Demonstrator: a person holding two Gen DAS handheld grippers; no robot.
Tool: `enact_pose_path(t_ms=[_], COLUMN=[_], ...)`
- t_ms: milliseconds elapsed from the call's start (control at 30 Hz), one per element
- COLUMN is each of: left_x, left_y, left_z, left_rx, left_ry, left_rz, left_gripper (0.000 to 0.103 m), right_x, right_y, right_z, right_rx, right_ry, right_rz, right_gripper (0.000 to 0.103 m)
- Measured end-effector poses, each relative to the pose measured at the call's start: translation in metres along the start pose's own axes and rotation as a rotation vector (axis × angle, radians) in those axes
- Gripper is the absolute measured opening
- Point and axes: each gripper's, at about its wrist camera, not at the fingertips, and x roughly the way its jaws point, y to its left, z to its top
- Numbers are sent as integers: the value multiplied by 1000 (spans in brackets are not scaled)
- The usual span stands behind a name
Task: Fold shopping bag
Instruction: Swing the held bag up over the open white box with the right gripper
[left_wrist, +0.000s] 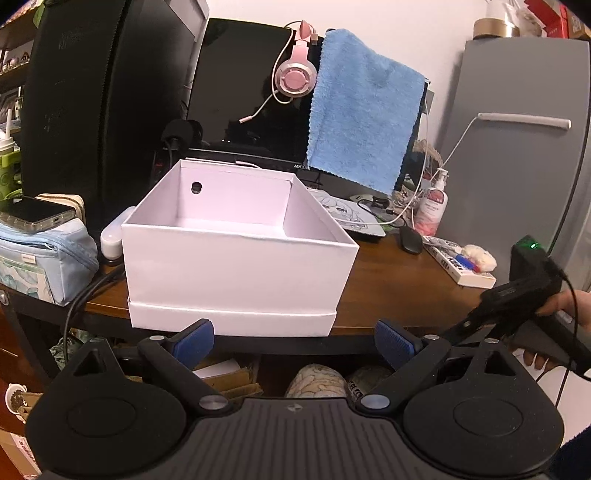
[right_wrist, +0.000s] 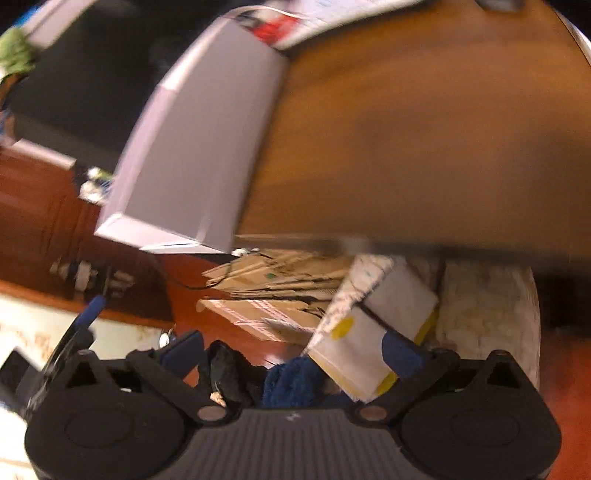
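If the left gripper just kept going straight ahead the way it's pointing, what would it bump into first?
Most likely the front wall of the open white box on the desk. The open left gripper faces it, though how far off it sits is unclear.

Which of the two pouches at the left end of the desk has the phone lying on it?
The light blue zip pouch at the front; the phone rests on top of it. The cream pouch sits behind, with nothing on it.

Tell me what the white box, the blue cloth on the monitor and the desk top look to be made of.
White box: likely matte paperboard, with crisp folded edges, thin walls and a punched round hole. Blue cloth: fluffy microfibre or terry, going by its fuzzy nap and zigzag-cut edge. Desk top: wood or wood-look laminate, brown with grain and a slight sheen; which one cannot be told.
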Motion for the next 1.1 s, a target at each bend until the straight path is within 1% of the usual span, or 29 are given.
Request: enact_pose_path(t_ms=[67, 167, 267, 300, 367, 400, 533, 667, 767, 900, 933, 1000, 1100], left_x=[1, -1, -3, -4, -6, -6, -9, -7, -8, -8, -8, -8, -8], left_y=[-4, -4, 0, 1, 3, 4, 9, 9, 10, 11, 11, 11, 11], left_z=[-1, -5, -8, -9, -11, -12, -15, -17, -18, -18, -18, -18, -17], left_rx=[2, 0, -7, -9, -13, -16, -25, -41, -43, -44, -44, -44, -44], left_ry=[4, -1, -4, -5, -7, -8, -12, -2, -1, -1, -1, 2, 6], left_rz=[-5, -8, -9, -9, -9, -10, -11, -9, -6, 0, 1, -1, -4], left_gripper=[95, 95, 95, 95, 95, 95, 95, 95, 95, 95, 95, 95, 95], right_x=[11, 26, 47, 54, 66, 72, 94, 105, 112, 119, 121, 124, 127], right_y=[-5, -17, -34, -39, -44, -47, -60, -64, -72, -79, -78, -78, -76], right_z=[-5, -14, -19, -21, -23, -24, -30, -32, -31, -30, -31, -31, -32], right_rx=[76, 184, 296, 321, 326, 332, 415, 427, 454, 480, 480, 471, 453], right_ry=[8, -22, -1, 1, -11, -16, -29, -61, -64, -49, -45, -34, -24], right_rz=[-18, -80, -131, -155, -210, -223, -216, -242, -255, -243, -237, -223, -203], right_gripper=[103, 103, 103, 103, 103, 103, 103, 103, 103, 102, 102, 95, 92])
